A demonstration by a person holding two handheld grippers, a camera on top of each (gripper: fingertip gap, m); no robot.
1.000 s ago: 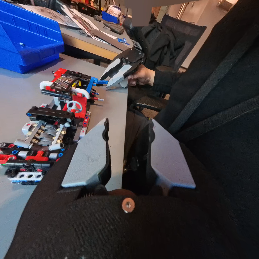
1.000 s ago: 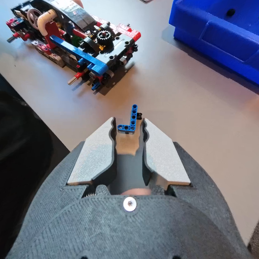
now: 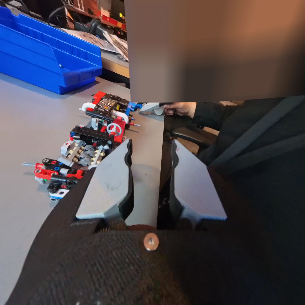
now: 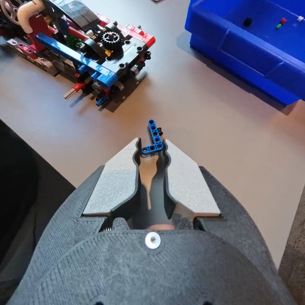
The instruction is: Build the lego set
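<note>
A part-built lego vehicle in black, red, grey and blue lies on the grey table. It also shows in the right wrist view, with a black gear on top. My left gripper is open and empty, over the table's front edge just right of the vehicle. My right gripper is shut on the short arm of a blue L-shaped beam, low over the table a little in front of the vehicle's end. A small black pin sticks out of the beam's side. The right gripper also shows partly at the vehicle's far end.
A blue bin stands behind the vehicle. In the right wrist view the bin is at the upper right and holds a few small parts. Printed sheets lie on a second table behind. A person's hand and dark clothing are at the right.
My right gripper's jaws have narrowed onto the blue L-shaped beam, and it has come nearer the vehicle. My left gripper has shifted along the table edge and stays open.
</note>
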